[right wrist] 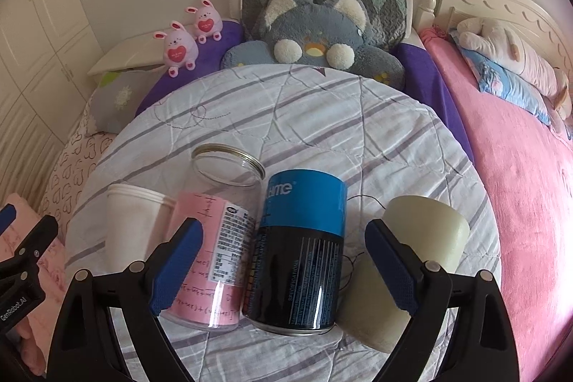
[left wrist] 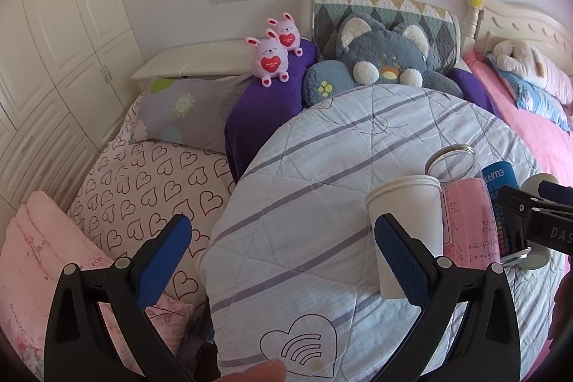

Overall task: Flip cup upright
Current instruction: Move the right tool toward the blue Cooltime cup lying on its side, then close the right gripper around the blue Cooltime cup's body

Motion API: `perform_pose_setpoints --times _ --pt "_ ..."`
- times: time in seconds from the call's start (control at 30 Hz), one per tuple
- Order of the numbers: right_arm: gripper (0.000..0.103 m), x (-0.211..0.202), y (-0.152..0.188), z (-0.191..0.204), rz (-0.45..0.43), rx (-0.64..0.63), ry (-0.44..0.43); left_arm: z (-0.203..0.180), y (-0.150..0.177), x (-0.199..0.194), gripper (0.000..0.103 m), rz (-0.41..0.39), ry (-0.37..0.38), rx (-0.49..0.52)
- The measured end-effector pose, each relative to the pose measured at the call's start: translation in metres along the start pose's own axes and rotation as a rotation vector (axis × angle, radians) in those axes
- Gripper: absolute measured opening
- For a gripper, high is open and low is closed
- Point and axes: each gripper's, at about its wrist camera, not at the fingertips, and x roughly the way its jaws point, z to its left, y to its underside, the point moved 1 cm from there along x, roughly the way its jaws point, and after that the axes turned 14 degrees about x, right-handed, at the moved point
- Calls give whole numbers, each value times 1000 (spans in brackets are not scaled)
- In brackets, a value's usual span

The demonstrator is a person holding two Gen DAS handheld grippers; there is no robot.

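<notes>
1. Jaws of the right gripper (right wrist: 283,265) stand spread, empty, bracketing the blue can (right wrist: 299,249); jaws of the left gripper (left wrist: 283,260) are likewise spread, holding nothing.
2. Four containers lie on their sides in a row on the quilt (right wrist: 322,117): white cup (right wrist: 134,224) far left, glass jar (right wrist: 215,231) with pink label, blue can, pale green cup (right wrist: 401,271) right.
3. Every visible mouth appears empty.
4. Which cup is intended cannot be told; straddle its wall mid-body, close squarely, then rotate base-down.
</notes>
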Motion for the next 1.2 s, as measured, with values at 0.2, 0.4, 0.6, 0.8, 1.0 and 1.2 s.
perform_pose_setpoints --times 0.2,0.4,0.6,0.8,1.0,1.2 --pt "60 18 -3 -8 61 8 17 -1 -2 4 103 1 3 -3" --pt "60 32 -9 -8 115 -21 22 -4 -5 8 103 9 9 -2" --pt "69 51 -18 -7 197 -50 32 -10 -12 18 103 13 22 -1" --pt "72 65 -20 0 225 -101 75 -12 -10 19 103 19 29 -5" --pt "72 68 -19 7 226 -135 92 -15 -9 19 103 19 28 -10" --pt "71 62 -19 2 207 -111 34 -17 -6 16 103 13 21 -8"
